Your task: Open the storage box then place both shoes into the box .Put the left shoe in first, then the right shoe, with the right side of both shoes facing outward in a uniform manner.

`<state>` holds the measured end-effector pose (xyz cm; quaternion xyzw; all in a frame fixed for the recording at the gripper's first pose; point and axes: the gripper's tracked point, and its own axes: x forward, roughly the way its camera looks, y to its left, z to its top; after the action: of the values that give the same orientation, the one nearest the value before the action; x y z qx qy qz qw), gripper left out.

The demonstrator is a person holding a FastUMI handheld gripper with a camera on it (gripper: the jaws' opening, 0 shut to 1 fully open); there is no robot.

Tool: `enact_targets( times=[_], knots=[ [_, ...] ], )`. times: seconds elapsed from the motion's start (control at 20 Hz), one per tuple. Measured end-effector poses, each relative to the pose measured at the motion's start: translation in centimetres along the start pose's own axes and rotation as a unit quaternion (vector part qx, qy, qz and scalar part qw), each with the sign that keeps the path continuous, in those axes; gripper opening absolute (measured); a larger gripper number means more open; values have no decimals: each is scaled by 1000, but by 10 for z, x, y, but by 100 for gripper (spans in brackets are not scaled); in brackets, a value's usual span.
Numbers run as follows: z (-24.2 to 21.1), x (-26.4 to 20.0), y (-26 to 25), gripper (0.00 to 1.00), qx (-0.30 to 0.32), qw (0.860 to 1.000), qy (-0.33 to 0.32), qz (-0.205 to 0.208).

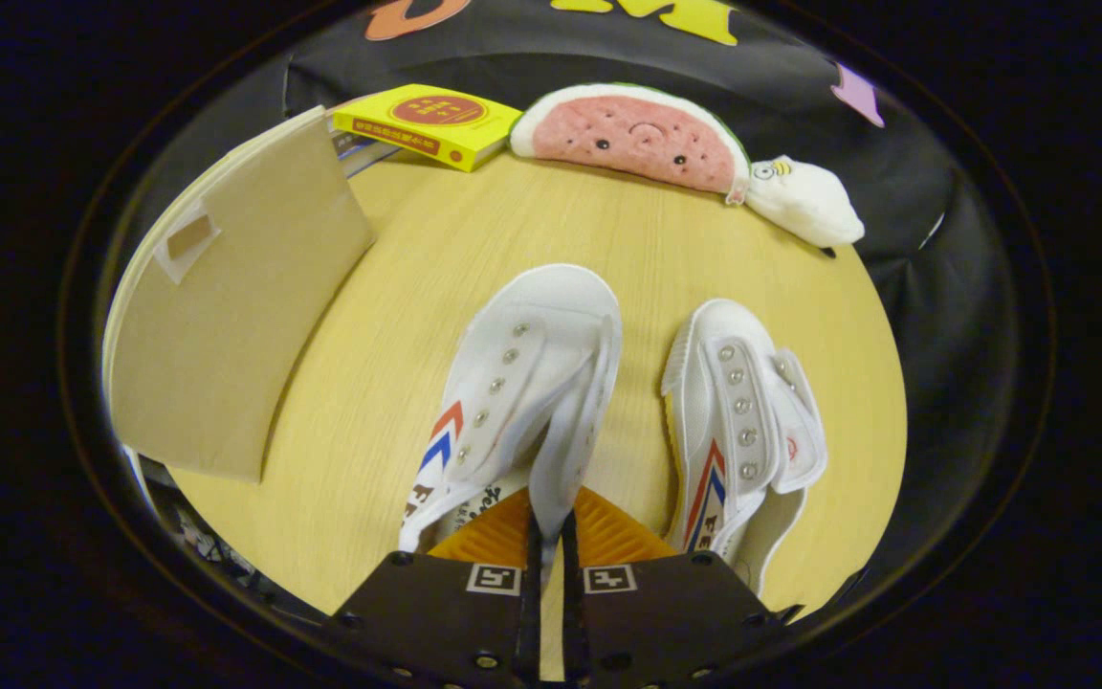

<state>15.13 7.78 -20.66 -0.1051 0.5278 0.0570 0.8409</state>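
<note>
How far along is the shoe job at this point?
Done: the box lid stands open. In hand: the fingers pinch the left shoe's collar, shoe still out of the box. Left: box it, then the right shoe, which sits untouched on the table.

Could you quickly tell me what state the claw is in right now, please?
Claw: shut on the left shoe, its two fingers pinching the shoe's side wall near the heel.

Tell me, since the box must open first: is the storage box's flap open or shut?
Open. The storage box's brown flap stands raised beside the left shoe, whose side wall the hand-held gripper pinches.
</note>
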Motion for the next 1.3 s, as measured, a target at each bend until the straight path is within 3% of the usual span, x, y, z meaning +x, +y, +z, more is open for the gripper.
enact_targets(
  times=[0.05, 0.45, 1.3],
  knots=[
    [-2, 4, -1, 0, 15, 1000, -3, 17],
    [-2, -11, 6, 0, 129, 985, 5, 111],
    [49, -138, 70, 0, 192, 950, -81, 231]
  ],
)
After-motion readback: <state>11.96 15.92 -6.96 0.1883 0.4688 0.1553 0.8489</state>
